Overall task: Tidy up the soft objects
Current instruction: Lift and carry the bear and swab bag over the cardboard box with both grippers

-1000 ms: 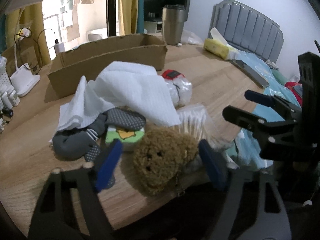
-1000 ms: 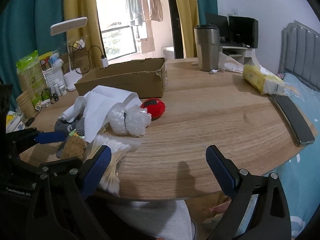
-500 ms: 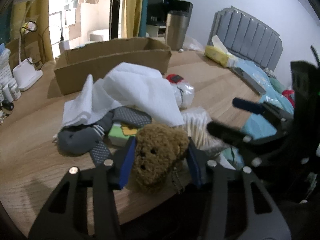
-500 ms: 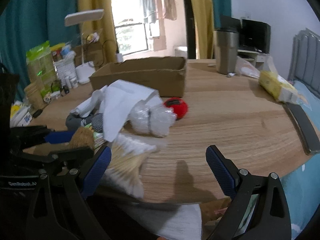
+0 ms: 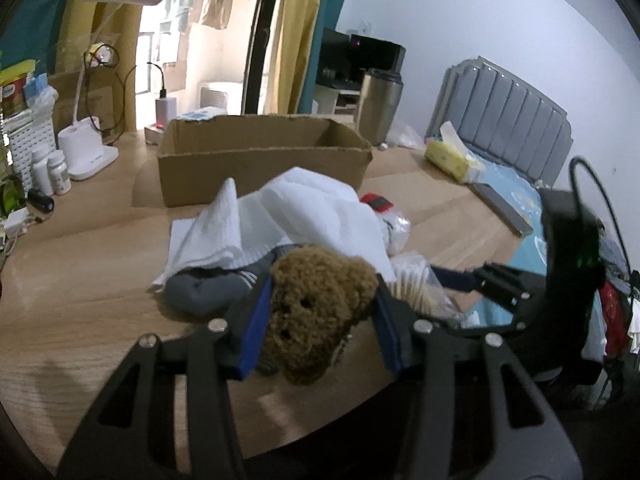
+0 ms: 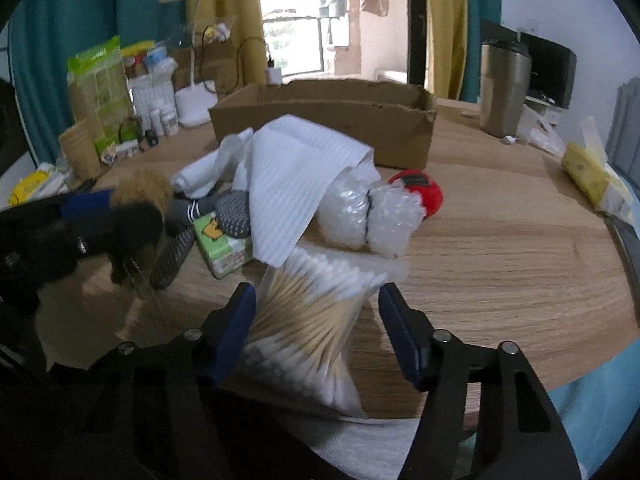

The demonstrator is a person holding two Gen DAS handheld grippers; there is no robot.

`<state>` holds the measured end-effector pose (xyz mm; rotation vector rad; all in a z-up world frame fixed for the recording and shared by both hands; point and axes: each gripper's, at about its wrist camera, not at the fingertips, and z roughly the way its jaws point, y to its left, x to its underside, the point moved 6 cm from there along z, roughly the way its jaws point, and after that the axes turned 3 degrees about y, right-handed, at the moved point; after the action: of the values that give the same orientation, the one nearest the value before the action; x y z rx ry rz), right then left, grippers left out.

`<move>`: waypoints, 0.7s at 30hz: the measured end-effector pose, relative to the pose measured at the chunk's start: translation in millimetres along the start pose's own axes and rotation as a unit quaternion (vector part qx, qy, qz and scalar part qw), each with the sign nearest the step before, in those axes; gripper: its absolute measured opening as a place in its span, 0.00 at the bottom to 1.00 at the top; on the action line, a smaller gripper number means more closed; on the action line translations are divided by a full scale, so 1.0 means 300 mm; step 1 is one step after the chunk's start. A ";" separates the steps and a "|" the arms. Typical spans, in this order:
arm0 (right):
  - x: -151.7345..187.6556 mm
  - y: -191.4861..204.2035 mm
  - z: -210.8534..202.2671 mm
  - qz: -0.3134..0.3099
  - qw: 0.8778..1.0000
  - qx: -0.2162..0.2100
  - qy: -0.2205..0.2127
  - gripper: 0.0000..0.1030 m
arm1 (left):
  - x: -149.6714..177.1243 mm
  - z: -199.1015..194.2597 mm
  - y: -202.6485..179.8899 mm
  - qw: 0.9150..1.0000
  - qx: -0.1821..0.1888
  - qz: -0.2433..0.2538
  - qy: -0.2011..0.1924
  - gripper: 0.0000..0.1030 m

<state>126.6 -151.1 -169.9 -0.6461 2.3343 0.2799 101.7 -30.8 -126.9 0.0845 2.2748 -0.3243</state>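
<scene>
My left gripper (image 5: pixel 320 320) is shut on a brown plush bear (image 5: pixel 316 304), held a little above the wooden table (image 5: pixel 80 320); its chain hangs below. The same bear (image 6: pixel 140 192) shows at the left of the right wrist view. My right gripper (image 6: pixel 316 332) straddles a clear bag of cotton swabs (image 6: pixel 308 308) at the table's near edge. Its jaws are closing: the left pad touches the bag, while the right pad still stands off it. Behind lie a white cloth (image 6: pixel 296 172), a grey sock (image 5: pixel 204 292), a bubble-wrap bundle (image 6: pixel 368 216) and a red ball (image 6: pixel 424 192).
An open cardboard box (image 5: pixel 260 160) stands behind the pile. A green tissue packet (image 6: pixel 220 244) lies under the cloth. A steel tumbler (image 6: pixel 504 88) and a yellow tissue pack (image 6: pixel 592 176) are at the back right. A desk lamp (image 5: pixel 88 156) and bottles crowd the left.
The left jaws closed on the bear and raised it off the table. The right gripper swung left over the cotton swab bag, and its jaws narrowed around it.
</scene>
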 end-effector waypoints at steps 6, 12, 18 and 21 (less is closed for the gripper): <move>-0.002 0.018 0.012 -0.012 1.000 -0.005 0.005 0.51 | -0.011 -0.002 0.026 1.000 -0.016 -0.014 -0.008 0.48; -0.003 0.026 0.002 -0.027 1.000 0.002 0.001 0.43 | -0.033 -0.024 0.043 0.999 -0.022 -0.017 -0.024 0.48; -0.009 -0.032 -0.016 -0.001 1.000 0.013 -0.008 0.40 | -0.053 -0.032 0.048 0.999 -0.026 -0.018 -0.032 0.48; -0.011 -0.063 -0.026 0.010 1.000 0.019 -0.010 0.40 | -0.063 -0.038 0.049 0.999 -0.027 -0.017 -0.036 0.48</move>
<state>134.2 -168.9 -162.4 -0.5995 2.3222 0.2491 108.4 -12.9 -108.7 0.0047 2.2133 -0.2785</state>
